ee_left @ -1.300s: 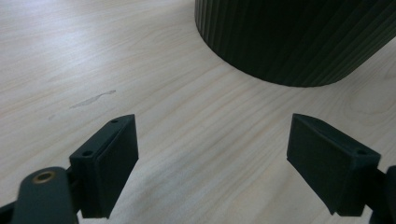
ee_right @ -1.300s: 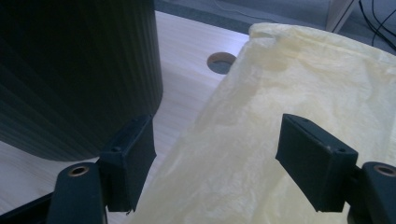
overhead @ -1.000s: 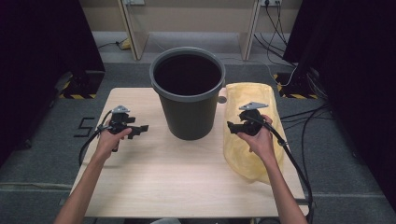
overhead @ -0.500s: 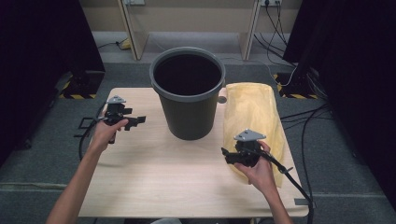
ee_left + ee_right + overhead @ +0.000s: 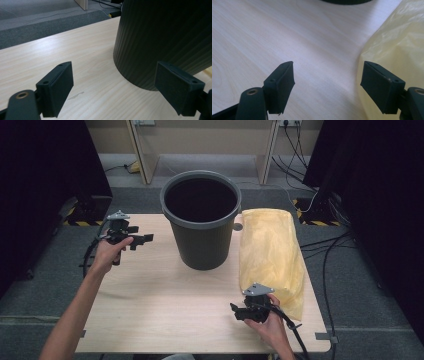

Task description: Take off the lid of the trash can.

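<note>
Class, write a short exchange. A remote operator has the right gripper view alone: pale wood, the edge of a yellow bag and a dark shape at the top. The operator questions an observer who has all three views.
Operator: What is the dark shape at the top of my picture?
Observer: It is the foot of a dark grey bucket. It stands upright in the middle of the table, open at the top.
Operator: Where is the left gripper?
Observer: It is held to the left of the bucket. Its fingers are open and point at the bucket's wall without touching it.
</note>
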